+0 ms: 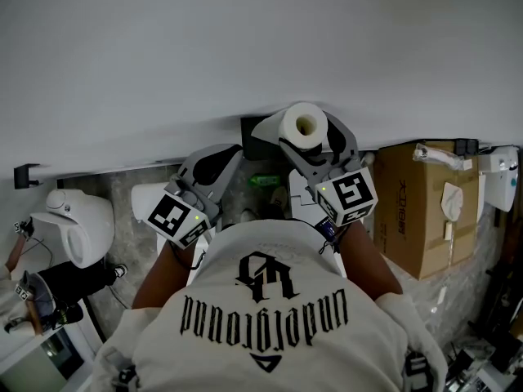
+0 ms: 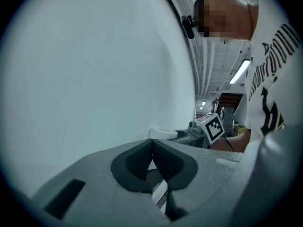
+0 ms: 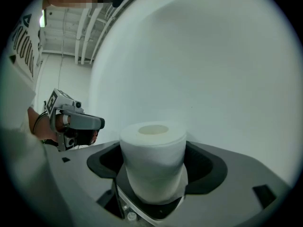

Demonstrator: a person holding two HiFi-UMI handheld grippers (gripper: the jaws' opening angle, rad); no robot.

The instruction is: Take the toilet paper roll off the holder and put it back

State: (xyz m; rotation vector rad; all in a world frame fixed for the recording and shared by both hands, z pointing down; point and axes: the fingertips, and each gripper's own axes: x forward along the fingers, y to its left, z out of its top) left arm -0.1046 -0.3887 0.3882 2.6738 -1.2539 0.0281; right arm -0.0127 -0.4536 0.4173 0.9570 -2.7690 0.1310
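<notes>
Right gripper view shows the toilet paper roll (image 3: 152,167) pinched by its sides in the right gripper (image 3: 154,170), close before the white wall (image 3: 213,56); its hollow core should be lined up squarely with what is judged to be the holder (image 1: 255,140), a dark fixture against that wall, while the left gripper (image 2: 152,145), pressed together and empty, is kept aside.

Counting one toilet paper roll (image 1: 305,126), sitting clamped between the jaws of the right gripper (image 1: 305,137). Counting two grippers in all, the left gripper (image 1: 214,163) being the second, its jaws meeting on nothing. Counting two cubes: one marker cube (image 1: 176,217) riding on the left, one marker cube (image 1: 350,194) riding on the right. Counting, down on the floor, one cardboard box (image 1: 421,211), one white rounded fixture (image 1: 78,227) and one small green object (image 1: 263,181). Counting one black bracket (image 1: 24,175) sitting at the foot of the wall.
</notes>
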